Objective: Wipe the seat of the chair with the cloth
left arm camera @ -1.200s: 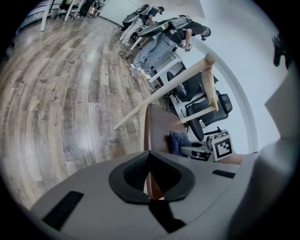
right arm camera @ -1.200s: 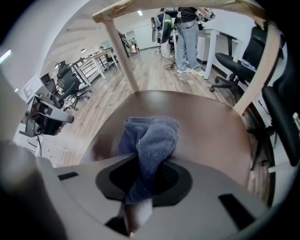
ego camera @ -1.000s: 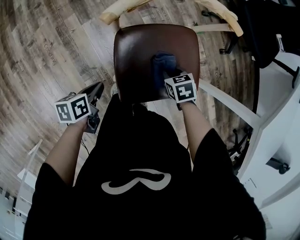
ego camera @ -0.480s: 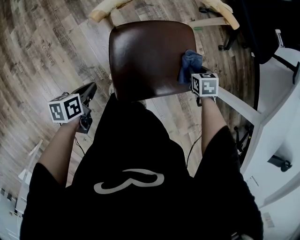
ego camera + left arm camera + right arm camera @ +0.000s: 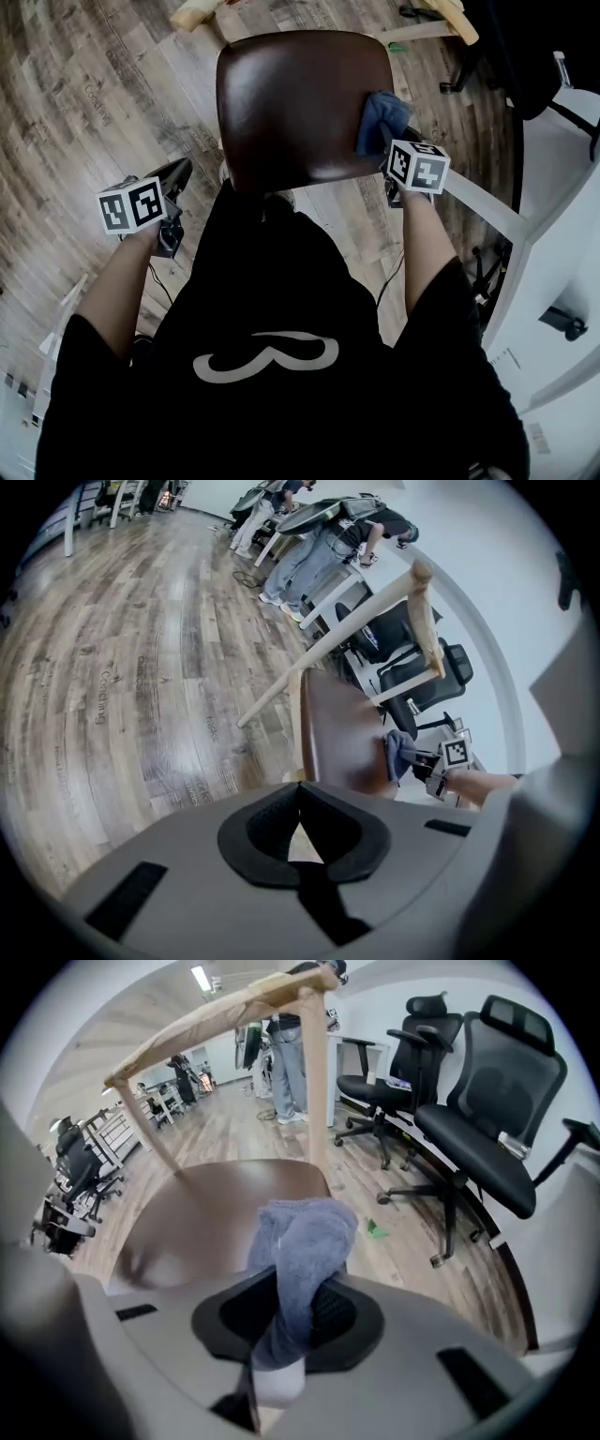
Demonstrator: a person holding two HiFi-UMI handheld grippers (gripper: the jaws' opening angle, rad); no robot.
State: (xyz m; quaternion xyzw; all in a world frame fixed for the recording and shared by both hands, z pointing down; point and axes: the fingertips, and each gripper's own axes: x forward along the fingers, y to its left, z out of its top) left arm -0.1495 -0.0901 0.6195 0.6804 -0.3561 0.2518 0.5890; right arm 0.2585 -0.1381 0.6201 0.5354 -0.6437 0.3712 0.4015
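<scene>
From the head view, the person's black-shirted torso (image 5: 272,328) covers the near edge of the dark brown, glossy padded chair seat (image 5: 300,94). The pale wooden backrest rail (image 5: 225,1014) is cut off at the top of that view and shows whole only from the right gripper view. The chair's legs are out of sight. The rumpled blue cloth (image 5: 380,122) sits at the right edge of the seat, toward its near right corner, and part of it hangs past the edge over the wood-grain plank floor (image 5: 84,84). Whether it presses on the seat cannot be told. The right gripper (image 5: 392,155) has its jaws hidden behind its marker cube from above. In its own view the right gripper (image 5: 281,1335) is clamped on the cloth (image 5: 300,1237), which bunches up between the jaws and covers their tips. The left gripper (image 5: 173,187) is held off the left near corner of the seat, above the floor and well apart from the cloth. Its jaws (image 5: 298,841) are closed together with nothing between them. Black office chairs (image 5: 487,1101) stand beyond the seat's right edge.
</scene>
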